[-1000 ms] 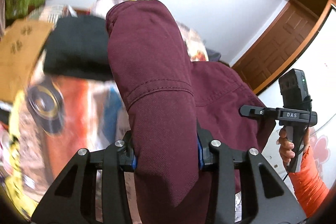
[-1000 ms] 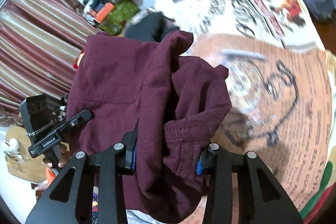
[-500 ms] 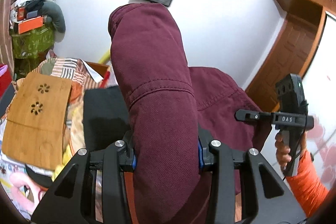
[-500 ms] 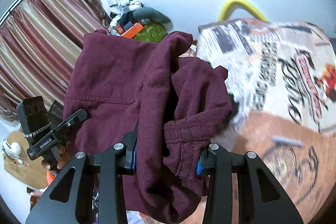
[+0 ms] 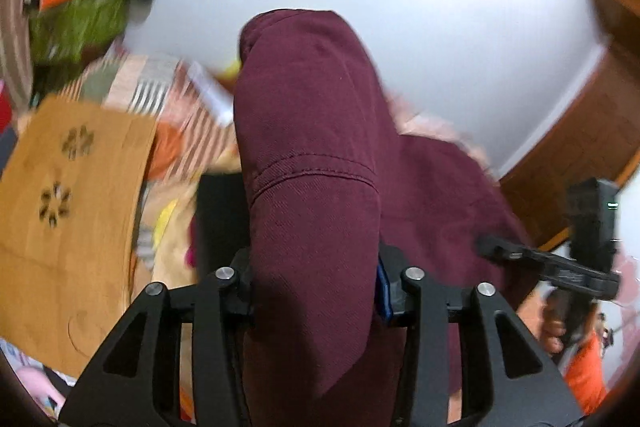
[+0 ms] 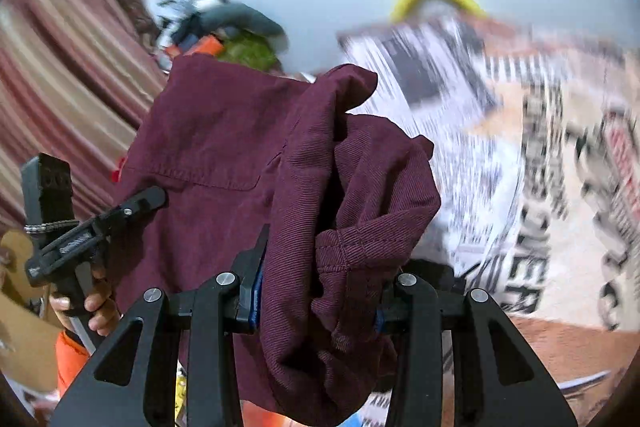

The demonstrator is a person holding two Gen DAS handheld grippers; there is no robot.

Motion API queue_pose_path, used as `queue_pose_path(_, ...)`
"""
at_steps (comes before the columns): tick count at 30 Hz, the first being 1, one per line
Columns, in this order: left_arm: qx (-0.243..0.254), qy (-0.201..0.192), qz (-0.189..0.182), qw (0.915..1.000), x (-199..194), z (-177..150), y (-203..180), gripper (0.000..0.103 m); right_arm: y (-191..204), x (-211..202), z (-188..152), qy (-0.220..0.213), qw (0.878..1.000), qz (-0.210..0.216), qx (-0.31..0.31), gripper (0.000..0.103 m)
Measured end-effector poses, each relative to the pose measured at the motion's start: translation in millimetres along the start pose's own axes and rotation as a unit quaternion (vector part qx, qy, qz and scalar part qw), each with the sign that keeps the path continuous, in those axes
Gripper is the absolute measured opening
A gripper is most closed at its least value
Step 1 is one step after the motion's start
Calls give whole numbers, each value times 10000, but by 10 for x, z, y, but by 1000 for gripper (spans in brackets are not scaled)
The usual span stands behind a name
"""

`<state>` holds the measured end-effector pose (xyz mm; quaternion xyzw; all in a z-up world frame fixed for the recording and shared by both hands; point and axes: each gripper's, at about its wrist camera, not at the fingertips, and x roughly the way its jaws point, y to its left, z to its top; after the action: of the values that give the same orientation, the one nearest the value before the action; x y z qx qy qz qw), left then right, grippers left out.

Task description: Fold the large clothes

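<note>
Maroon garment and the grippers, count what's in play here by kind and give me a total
Maroon garment: 1, held up between both grippers
Grippers: 2, the left gripper and the right gripper, each shut on a bunch of the cloth
Wooden board: 1, off to the side in the left wrist view
Total: 4

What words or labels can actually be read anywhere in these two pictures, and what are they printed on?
Nothing reads cleanly.
"ER": the only letters I can make out, large and black, on the newspaper-print bedspread; the rest of its print is smeared by motion.
Small white label on the black handheld right gripper, seen from the left wrist: too blurred.
Pale label on the black handheld left gripper: too blurred.
Maroon twill garment: no text.
</note>
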<state>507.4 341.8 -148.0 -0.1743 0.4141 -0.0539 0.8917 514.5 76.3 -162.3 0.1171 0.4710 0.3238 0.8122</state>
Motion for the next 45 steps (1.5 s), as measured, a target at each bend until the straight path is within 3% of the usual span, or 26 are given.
queue_pose_path(2, -16, 423, 472, 9980, 402, -143, 174, 65, -220, 241, -66, 181, 9995, -76, 247, 38)
queue_pose_path(4, 85, 285, 641, 9975, 534, -300, 253, 72, -400, 382, -169, 221, 9993, -23, 294, 42)
queue_pose_path(7, 105, 77, 531, 9985, 432, -368, 248, 72, -458, 329, -240, 125, 9998, -2, 134, 46)
queue_pose_path(17, 432, -80, 1389, 9893, -131, -485, -51, 73, -202, -395, -421, -188, 9946, -894, -497, 53)
queue_pose_path(26, 696, -891, 1294, 9851, -1426, -696, -721, 73, 436, -1407, -601, -813, 9878, -819, -1050, 53)
queue_pose_path(33, 992, -1640, 994, 9764, -2595, -1055, -1403, 73, 1171, -2332, -1061, -1548, 9719, -630, -1658, 53)
queue_pose_path(38, 1245, -2267, 810, 9626, -3227, -1489, -1833, 73, 1482, -2803, -1494, -2172, 9557, -493, -1922, 53)
queue_pose_path(45, 1397, -3190, 932, 9328, -3785, -2232, -2252, 73, 1719, -3265, -2125, -3170, 9207, -355, -2248, 53)
